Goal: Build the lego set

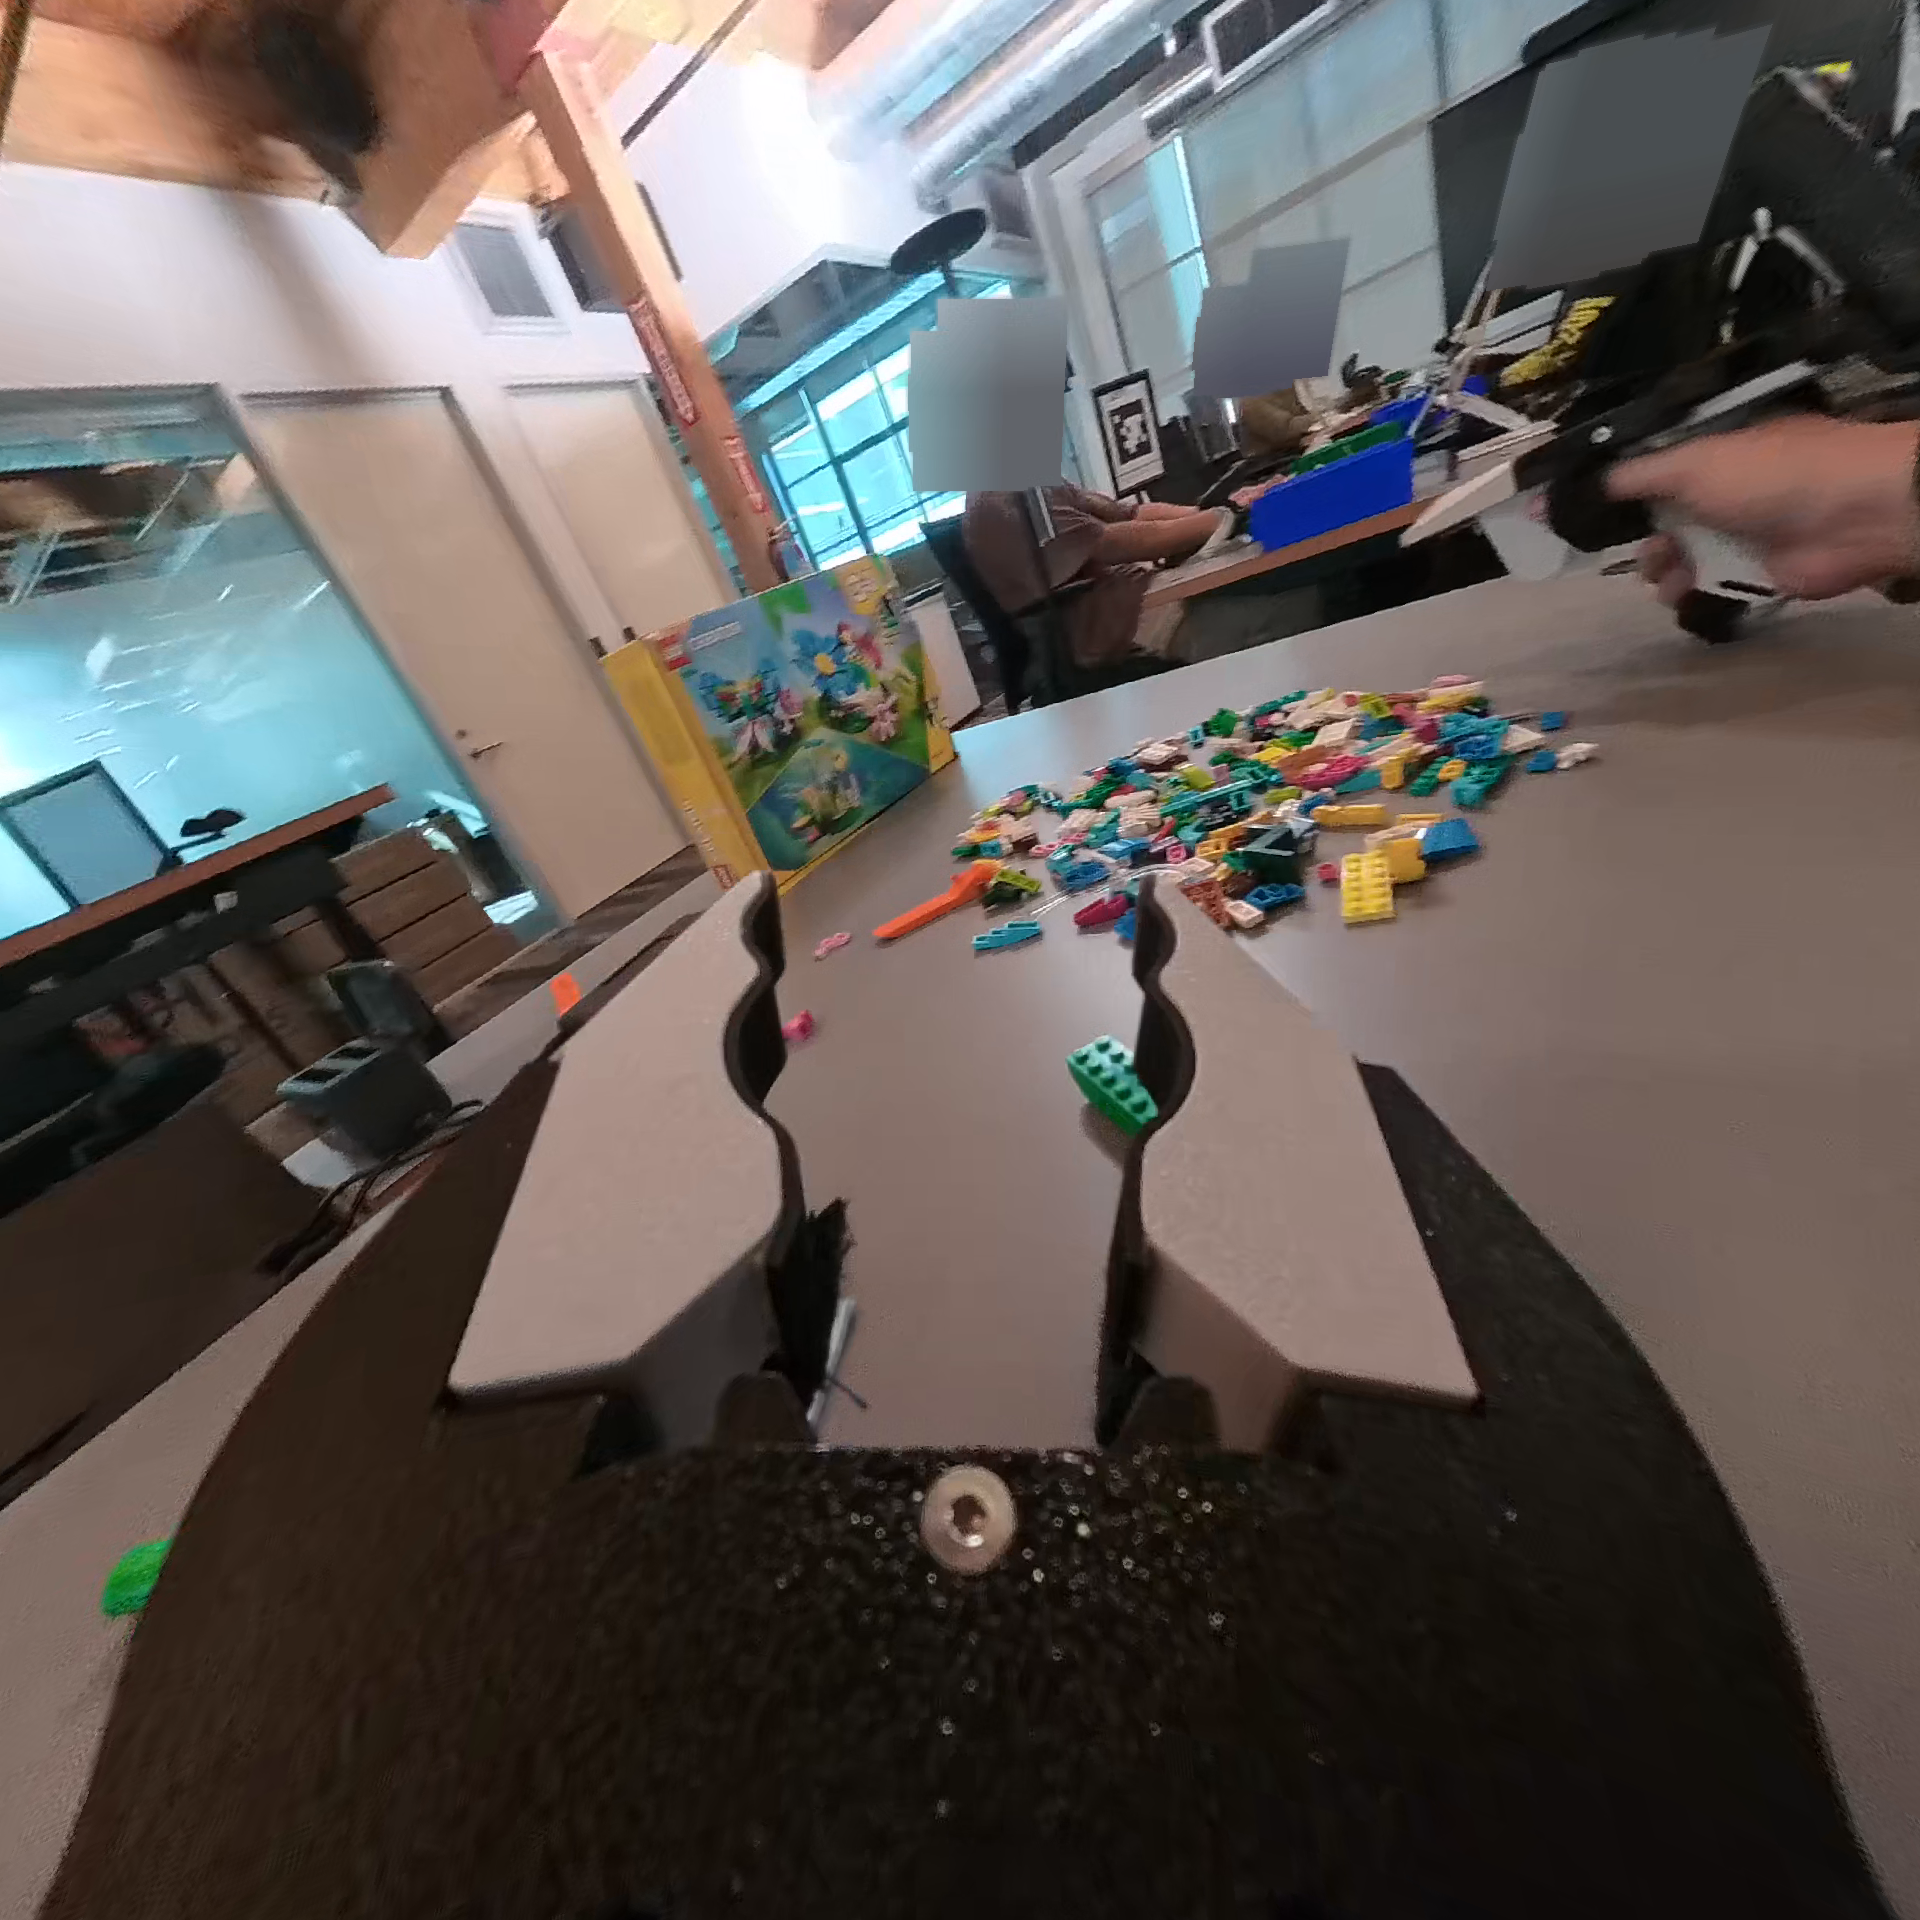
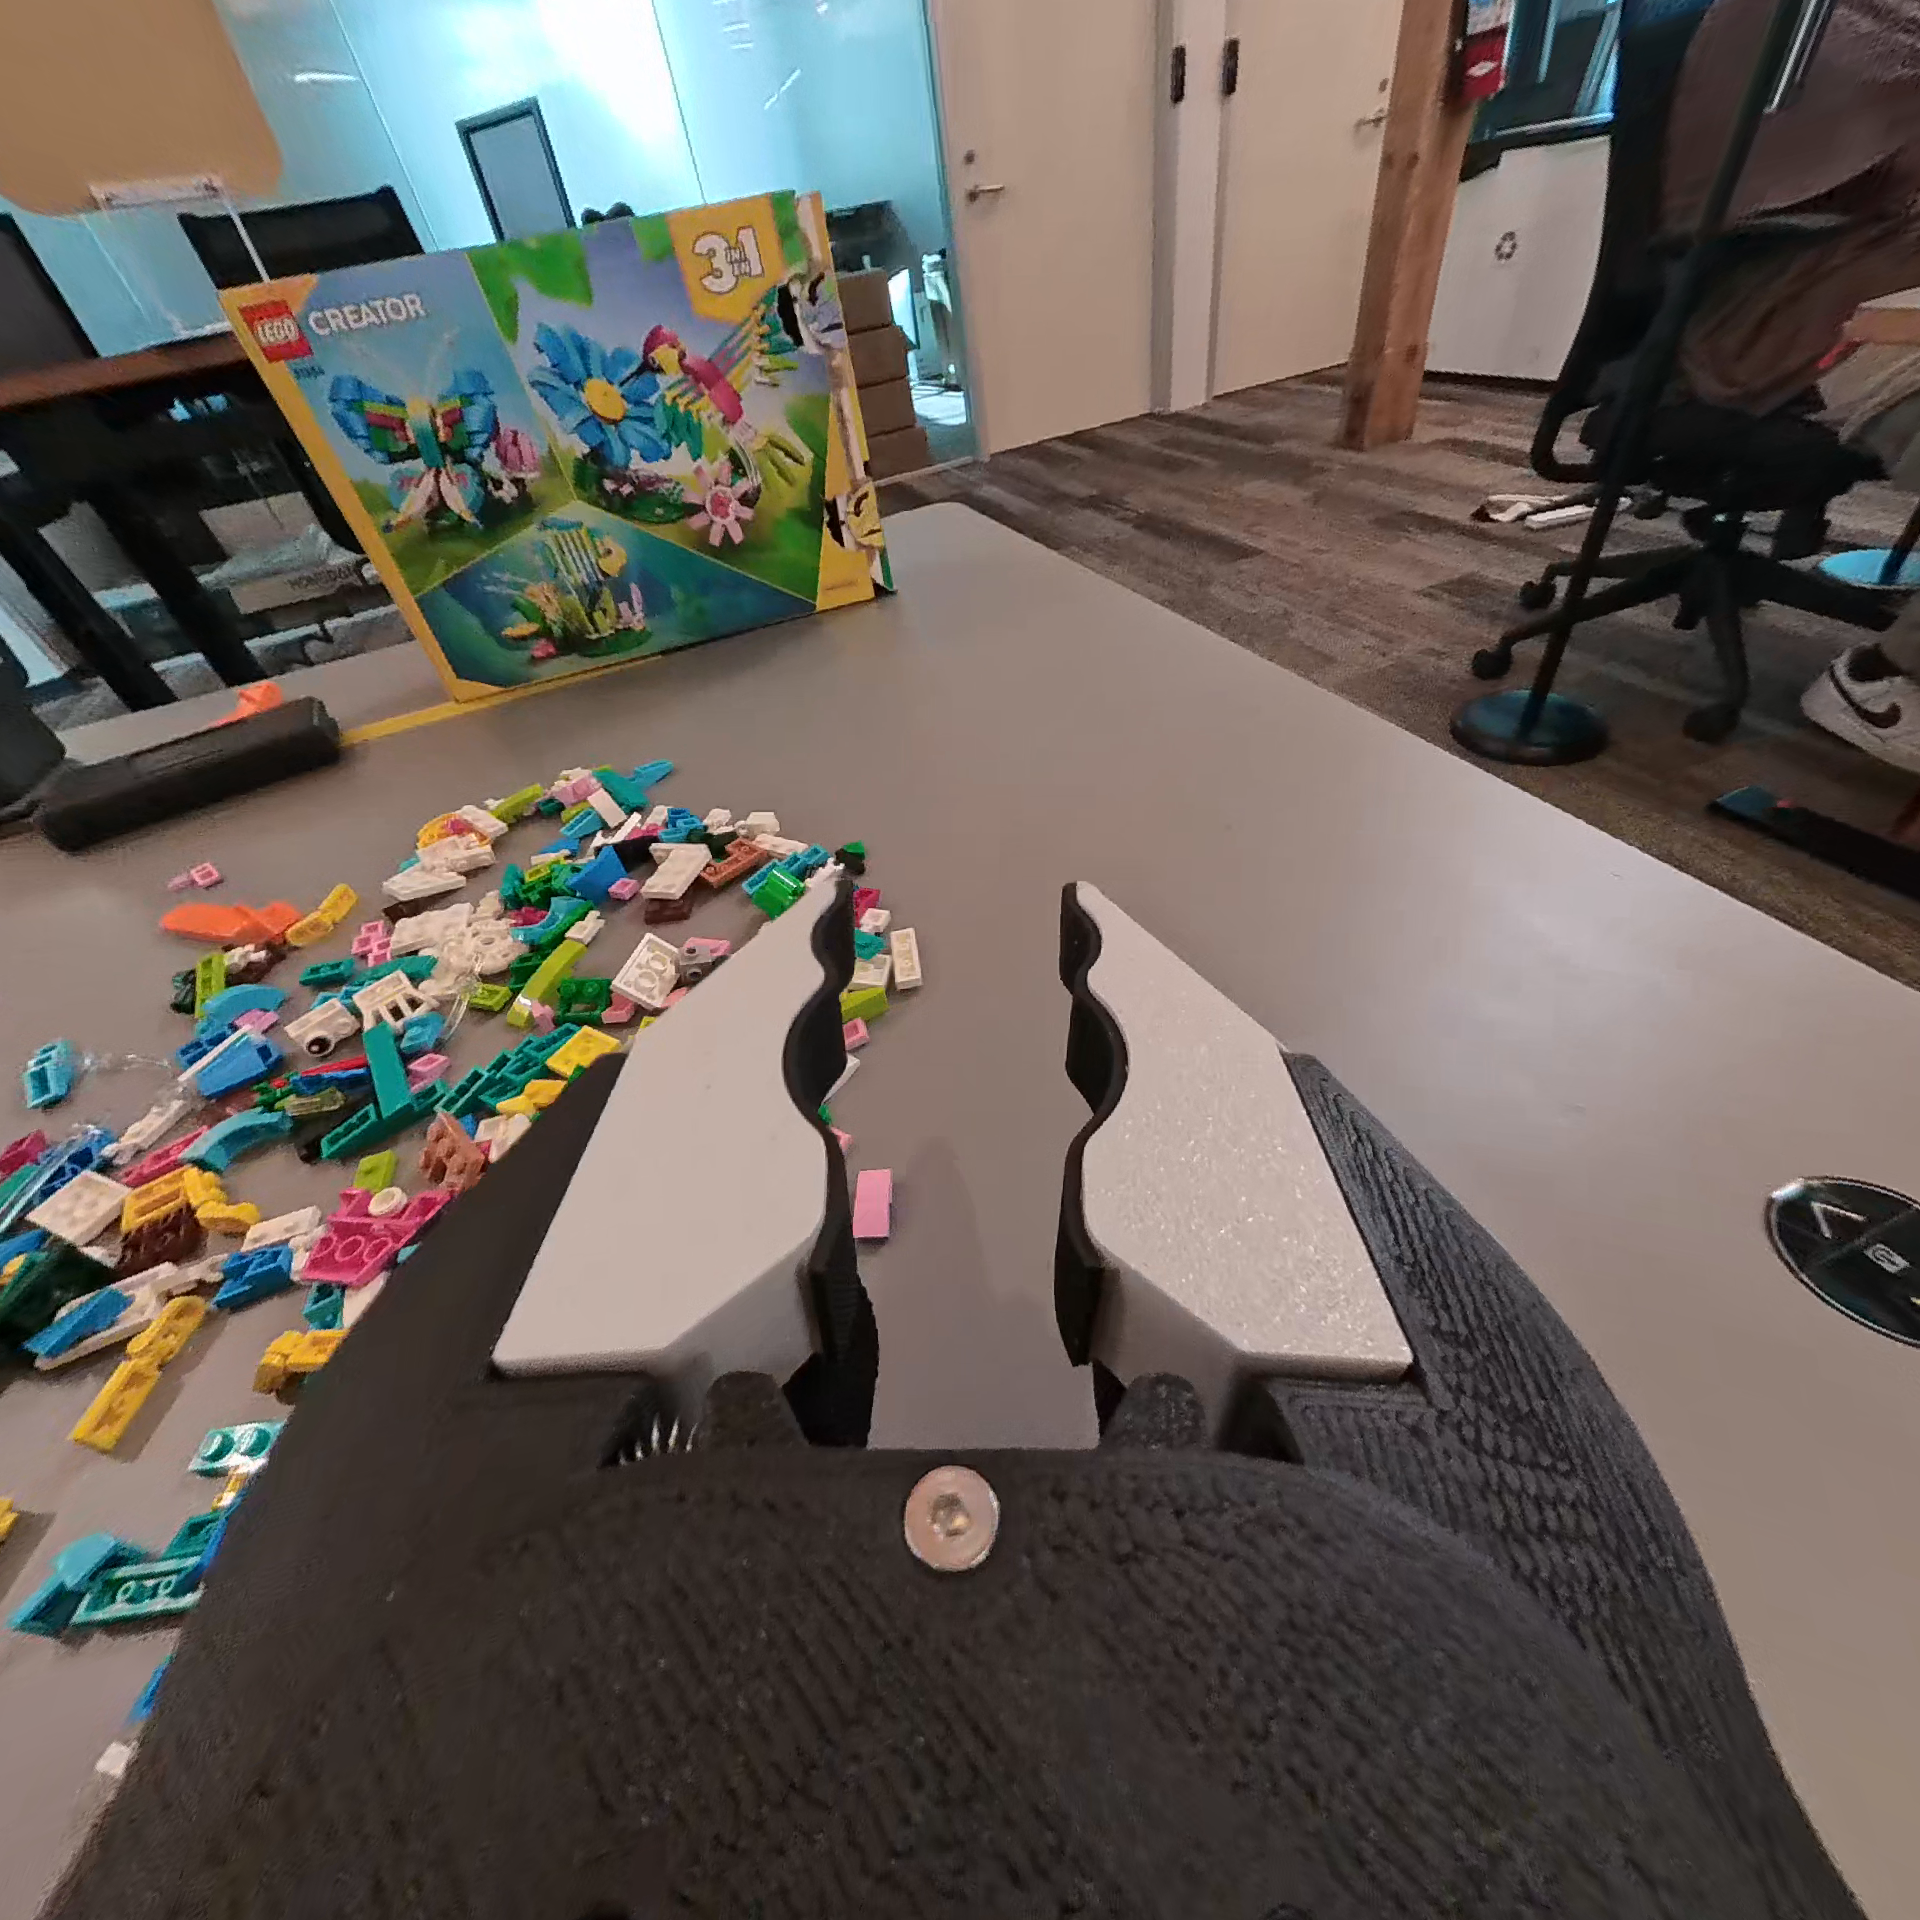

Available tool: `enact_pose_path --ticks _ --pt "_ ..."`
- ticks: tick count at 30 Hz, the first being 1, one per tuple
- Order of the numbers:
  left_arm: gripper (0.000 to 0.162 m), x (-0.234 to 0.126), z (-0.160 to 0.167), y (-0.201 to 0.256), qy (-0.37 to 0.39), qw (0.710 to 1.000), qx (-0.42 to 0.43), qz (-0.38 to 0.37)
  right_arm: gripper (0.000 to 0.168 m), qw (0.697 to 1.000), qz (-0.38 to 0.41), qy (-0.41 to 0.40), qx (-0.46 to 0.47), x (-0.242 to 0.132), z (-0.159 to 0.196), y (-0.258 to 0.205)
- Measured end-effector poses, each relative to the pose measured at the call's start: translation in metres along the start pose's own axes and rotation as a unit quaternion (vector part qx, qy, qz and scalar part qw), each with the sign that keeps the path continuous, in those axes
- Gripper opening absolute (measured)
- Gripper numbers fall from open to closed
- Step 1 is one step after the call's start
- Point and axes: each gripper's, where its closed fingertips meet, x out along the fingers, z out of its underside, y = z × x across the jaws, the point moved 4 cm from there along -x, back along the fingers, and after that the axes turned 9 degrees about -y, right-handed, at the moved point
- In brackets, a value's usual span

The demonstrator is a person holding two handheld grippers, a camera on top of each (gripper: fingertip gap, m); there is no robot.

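A pile of many-coloured loose bricks (image 1: 1278,800) lies on the grey table (image 1: 1558,1039); it also shows in the right wrist view (image 2: 416,1039). My left gripper (image 1: 956,904) is open and empty, low over the table short of the pile. A green brick (image 1: 1110,1081) lies just inside its right finger. My right gripper (image 2: 951,899) is open and empty at the right edge of the pile, with a small pink tile (image 2: 873,1203) on the table between its fingers. The right gripper also shows far right in the left wrist view (image 1: 1558,499), held by a hand.
The set's box (image 2: 582,436) stands upright at the table's far edge, also in the left wrist view (image 1: 800,727). An orange brick separator (image 1: 930,906) lies left of the pile. A black bar (image 2: 187,774) lies at the far left. An office chair (image 2: 1704,468) and people sit beyond the table. Spacing between my two grippers at the tips: around 45 cm.
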Motion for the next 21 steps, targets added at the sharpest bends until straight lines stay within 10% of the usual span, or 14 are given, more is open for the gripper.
enact_pose_path --ticks 21 --pt "0.051 -0.001 -0.002 0.004 0.009 1.000 0.014 0.004 0.041 0.996 0.021 -0.033 -0.079 0.007 0.005 -0.015"
